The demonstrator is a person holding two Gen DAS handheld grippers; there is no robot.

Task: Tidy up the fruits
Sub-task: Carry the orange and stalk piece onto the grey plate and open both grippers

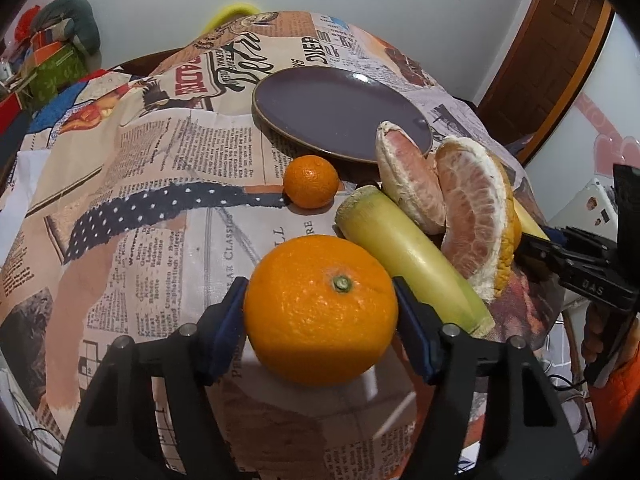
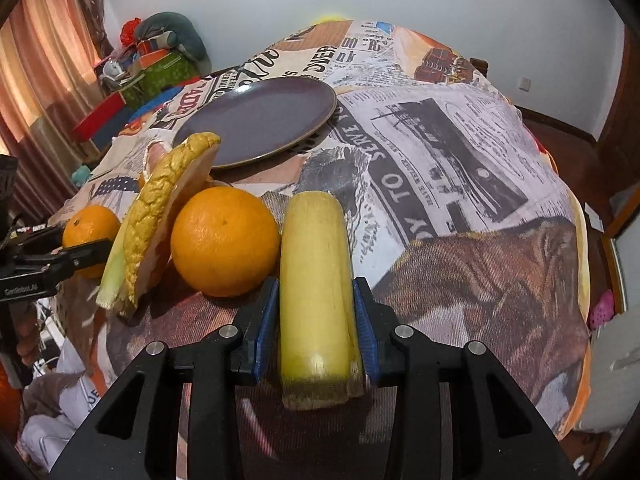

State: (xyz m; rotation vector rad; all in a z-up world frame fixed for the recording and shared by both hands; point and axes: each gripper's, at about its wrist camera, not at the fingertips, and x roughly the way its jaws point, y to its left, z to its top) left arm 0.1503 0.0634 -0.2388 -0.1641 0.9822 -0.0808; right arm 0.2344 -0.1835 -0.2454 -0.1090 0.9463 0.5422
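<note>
- Two tools are at work, each set around one fruit on the newspaper-print cloth surface (image 1: 168,152), with the empty round dark purple ceramic plate (image 1: 320,108) lying at the far side.
- Left tool (image 1: 320,312): its blue pads sit against both flanks of the large round orange (image 1: 320,308), closed on it at the widest part. The fruit looks fairly heavy, firm and slightly waxy; a hold across the middle should keep it from rolling out.
- Small round mandarin (image 1: 311,181), just beyond the orange and close to the plate's near rim: light, thin-skinned and easily squeezed, so a gentle pinch across its middle would suit it.
- Pale yellow-green peeled cane stick (image 1: 412,264), just right of the orange: stiff and smooth, probably slick where cut.
- Two peeled pink pomelo wedges (image 1: 416,184) (image 1: 476,216) lean together right of that stick, the right one backed by yellow rind; soft, juicy, easily torn, best taken by the rind or pith.
- Second large round orange (image 2: 226,240), seen from the right wrist, sits touching the surface between wedges and right tool.
- Right tool (image 2: 316,330): clamped on a second pale yellow cane stick (image 2: 316,280) near its near cut end; being held off-centre, it may tip when lifted.
</note>
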